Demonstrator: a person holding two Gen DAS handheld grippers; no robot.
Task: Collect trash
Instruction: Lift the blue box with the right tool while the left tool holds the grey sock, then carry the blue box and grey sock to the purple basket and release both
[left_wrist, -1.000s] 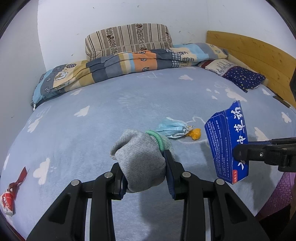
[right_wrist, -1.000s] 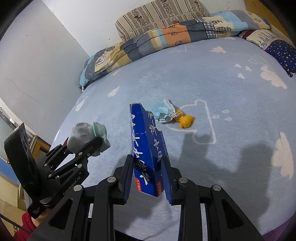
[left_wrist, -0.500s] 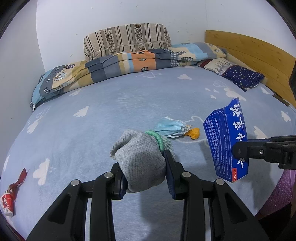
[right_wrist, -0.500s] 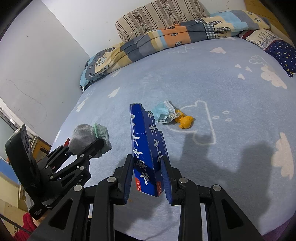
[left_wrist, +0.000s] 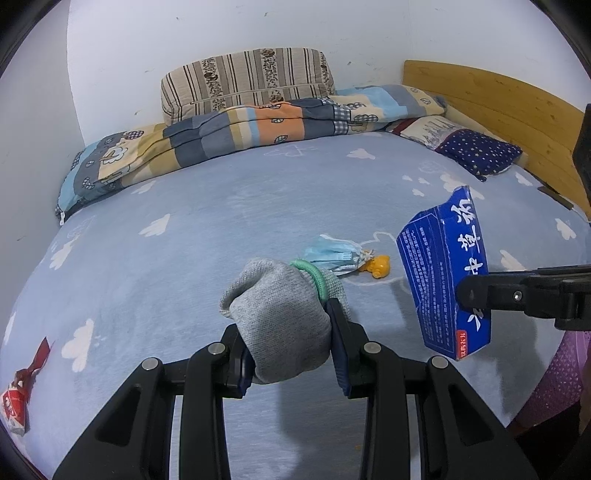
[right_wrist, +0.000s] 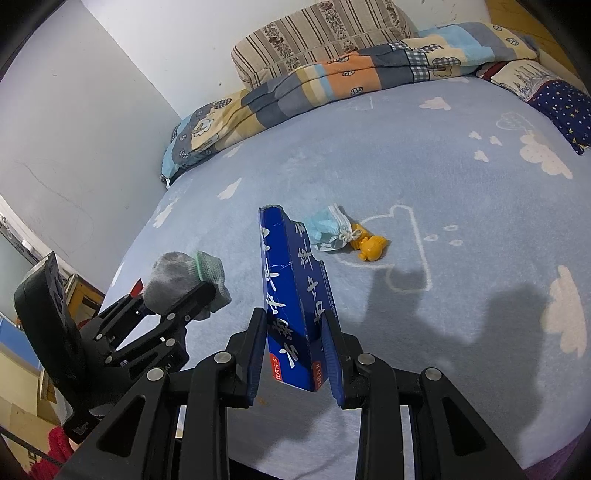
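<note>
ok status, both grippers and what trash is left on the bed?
Left gripper shut on grey sock. Right gripper shut on blue carton. Face mask, red wrapper on bed. Nothing blocking.

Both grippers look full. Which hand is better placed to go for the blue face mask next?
Neither is free: left gripper clamps the grey sock, right gripper the blue box. Once emptied, probably left; the mask lies straight ahead.

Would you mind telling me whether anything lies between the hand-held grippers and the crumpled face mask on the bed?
Nothing lies on the bedspread before the face mask. However, the left hand-held gripper holds a grey sock and the right hand-held gripper a blue box.
</note>
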